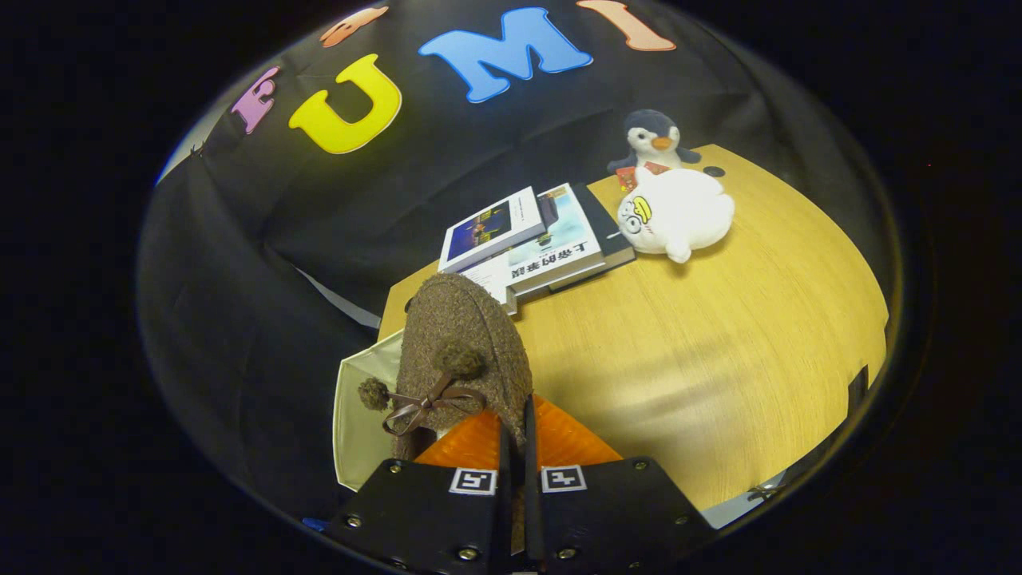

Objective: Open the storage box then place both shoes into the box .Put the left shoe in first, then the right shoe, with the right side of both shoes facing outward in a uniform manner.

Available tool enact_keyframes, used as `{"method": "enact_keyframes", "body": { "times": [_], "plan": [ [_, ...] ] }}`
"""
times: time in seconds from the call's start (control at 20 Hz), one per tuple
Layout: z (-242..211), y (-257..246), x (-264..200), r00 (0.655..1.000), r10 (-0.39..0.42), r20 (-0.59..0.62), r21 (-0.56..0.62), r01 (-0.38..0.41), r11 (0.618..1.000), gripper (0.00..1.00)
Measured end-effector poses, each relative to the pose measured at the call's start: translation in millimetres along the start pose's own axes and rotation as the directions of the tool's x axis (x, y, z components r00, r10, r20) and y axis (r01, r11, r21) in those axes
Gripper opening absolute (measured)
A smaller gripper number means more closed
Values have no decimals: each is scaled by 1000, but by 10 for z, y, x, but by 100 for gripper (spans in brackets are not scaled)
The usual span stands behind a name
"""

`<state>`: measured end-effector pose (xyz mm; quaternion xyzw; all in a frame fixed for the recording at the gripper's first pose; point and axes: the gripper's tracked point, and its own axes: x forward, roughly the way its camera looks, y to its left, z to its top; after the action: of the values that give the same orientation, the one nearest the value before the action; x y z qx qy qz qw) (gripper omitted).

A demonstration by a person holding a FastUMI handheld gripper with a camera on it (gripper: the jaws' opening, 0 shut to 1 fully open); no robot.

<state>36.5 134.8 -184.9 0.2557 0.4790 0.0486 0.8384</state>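
A gripper (515, 447) is closed almost fully, its two fingers pinching the edge of a brown woolly shoe (463, 351) that stands up just ahead of them, toe pointing away. The shoe has a ribbon bow and two small pom-poms on top. It appears lifted, held over the edge of a wooden surface (718, 351). Just left of the shoe, partly behind it, is a pale panel (359, 415), possibly the box or its opened lid; I cannot tell which. Beyond the shoe lie stacked books (535, 239), a white plush toy (679, 212) and a penguin toy (655, 140). Judging by this, one shoe is being carried toward the box; whether it is the left or right, and whether the other is already inside, cannot be told.
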Motion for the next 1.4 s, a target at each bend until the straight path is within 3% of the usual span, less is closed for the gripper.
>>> {"method": "enact_keyframes", "body": {
  "times": [0.55, 1.0, 1.3, 1.4],
  "plan": [
    [-316, 1090, 391, 997, 78, -24, -21, -79, 997, 6],
    [-687, 1422, 719, 994, 80, -68, -2, -81, 997, 6],
    [-594, 1411, 553, 994, 109, 0, -54, -109, 993, 98],
    [-461, 1347, 430, 993, 113, 42, -70, -109, 992, 98]
  ]
}}
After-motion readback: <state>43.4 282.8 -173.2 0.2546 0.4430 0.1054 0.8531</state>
